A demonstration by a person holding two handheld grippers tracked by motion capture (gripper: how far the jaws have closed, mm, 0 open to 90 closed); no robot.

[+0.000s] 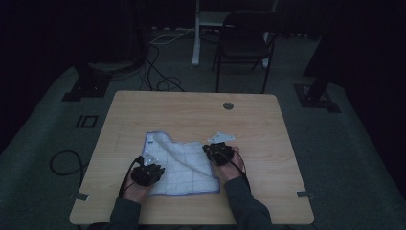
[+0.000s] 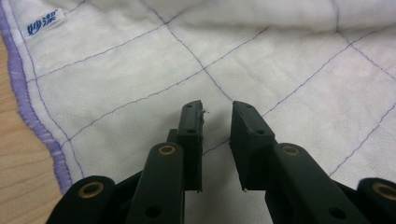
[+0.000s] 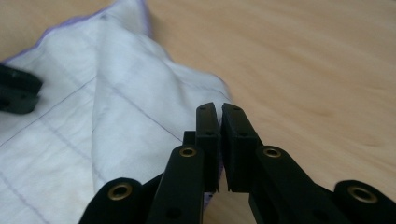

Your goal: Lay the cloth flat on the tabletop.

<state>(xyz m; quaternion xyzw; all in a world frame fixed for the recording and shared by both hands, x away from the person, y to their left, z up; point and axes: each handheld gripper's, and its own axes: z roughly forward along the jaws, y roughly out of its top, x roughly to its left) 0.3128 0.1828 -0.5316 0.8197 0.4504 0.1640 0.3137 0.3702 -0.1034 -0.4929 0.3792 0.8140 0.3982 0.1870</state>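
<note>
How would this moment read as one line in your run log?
left gripper: open over cloth | right gripper: shut at cloth's edge | table: cloth partly folded

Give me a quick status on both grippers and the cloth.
Left gripper open over the cloth, nothing pinched. Right gripper shut at the cloth's right edge; whether it pinches fabric is unclear. Cloth rumpled on the table. Nothing in the way.

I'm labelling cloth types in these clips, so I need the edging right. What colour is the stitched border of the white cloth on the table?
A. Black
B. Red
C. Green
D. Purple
D: in the left gripper view the cloth has a purple stitched hem along its edge beside the bare wood of the table, matching the thin purple grid lines across it.
</note>
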